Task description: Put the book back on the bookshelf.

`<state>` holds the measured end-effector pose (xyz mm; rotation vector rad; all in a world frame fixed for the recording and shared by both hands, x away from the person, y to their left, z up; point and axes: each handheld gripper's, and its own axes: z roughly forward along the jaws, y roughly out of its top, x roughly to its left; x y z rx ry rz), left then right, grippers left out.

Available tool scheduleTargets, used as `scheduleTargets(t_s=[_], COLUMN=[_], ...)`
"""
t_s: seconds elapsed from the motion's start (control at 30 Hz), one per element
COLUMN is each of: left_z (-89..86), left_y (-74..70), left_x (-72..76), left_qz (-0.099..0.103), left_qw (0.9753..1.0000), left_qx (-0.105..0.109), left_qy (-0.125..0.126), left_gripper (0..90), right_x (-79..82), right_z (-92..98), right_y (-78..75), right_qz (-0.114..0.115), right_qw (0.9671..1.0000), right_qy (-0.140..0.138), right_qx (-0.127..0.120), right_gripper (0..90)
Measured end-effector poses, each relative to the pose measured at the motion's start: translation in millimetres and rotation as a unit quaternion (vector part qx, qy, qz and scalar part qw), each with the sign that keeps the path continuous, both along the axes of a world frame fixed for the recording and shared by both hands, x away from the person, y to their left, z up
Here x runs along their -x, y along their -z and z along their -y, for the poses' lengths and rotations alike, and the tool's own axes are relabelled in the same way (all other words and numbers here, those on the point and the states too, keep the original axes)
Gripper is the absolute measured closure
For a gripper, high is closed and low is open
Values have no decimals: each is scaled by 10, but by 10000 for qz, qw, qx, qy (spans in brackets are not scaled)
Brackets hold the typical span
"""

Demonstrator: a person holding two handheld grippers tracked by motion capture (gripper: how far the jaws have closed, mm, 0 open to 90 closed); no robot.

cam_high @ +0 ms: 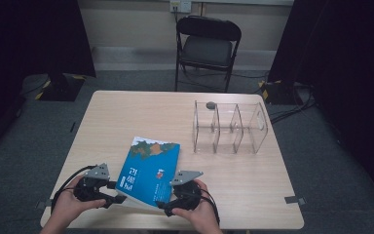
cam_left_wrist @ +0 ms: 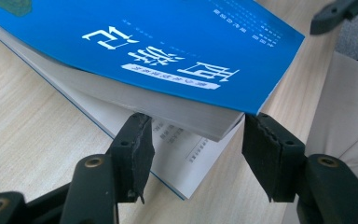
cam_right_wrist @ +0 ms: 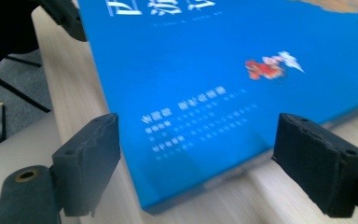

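A blue book (cam_high: 149,171) lies on the bench (cam_high: 253,185), near the edge where the person sits. It sits a bit crooked, with its top tipped to the right. The cover has white letters and a little red picture on it.

The left tongs (cam_high: 111,193) are at the book's near left corner. The right tongs (cam_high: 163,206) are at the book's near right corner. So the book lies between the two tongs, and a hand holds each one.

In the left gripper view, the left tongs (cam_left_wrist: 196,158) are spread apart. The book's corner (cam_left_wrist: 242,114) pokes in between the two black fingers (cam_left_wrist: 135,149). The blue cover and most of the pages are lifted a little at this corner. One white page with print (cam_left_wrist: 182,158) lies flat on the bench under them. The fingers are just beside the page edges. I cannot tell if they touch.

In the right gripper view, the right tongs (cam_right_wrist: 196,163) are spread wide too. The book's corner (cam_right_wrist: 168,196) sits between the two fingers (cam_right_wrist: 93,158), low down near the camera. The fingers stand clear of the cover on both sides.

Far back on the right of the bench stands a clear box with walls inside (cam_high: 230,127). It is well apart from the book. A black chair (cam_high: 207,46) stands on the floor behind the bench.
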<state>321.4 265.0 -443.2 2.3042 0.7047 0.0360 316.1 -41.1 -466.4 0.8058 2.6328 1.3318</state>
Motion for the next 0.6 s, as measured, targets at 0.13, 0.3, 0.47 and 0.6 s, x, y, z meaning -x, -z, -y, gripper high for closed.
scheduleTargets(t_s=[0.13,0.3,0.47,0.6], left_z=[3,9,5,8], left_y=[-4,-3,-1,-4], left_x=[-1,-1,-1,-2], left_qz=[2,8,1,-4], left_qw=[10000,10000,10000,10000], left_qx=[1,22,22,26], left_qy=[2,-6,-13,-18], left_gripper=[434,433,433,434], right_x=[7,18,42,50], right_z=[-115,-186,-283,-347], right_y=[-7,-3,30,40], right_qz=[-44,-63,-89,-80], right_qw=[9999,9998,9996,9994], right_qy=[-103,-152,-244,-321], right_qx=[-45,-77,-65,-78], right_gripper=[140,140,136,134])
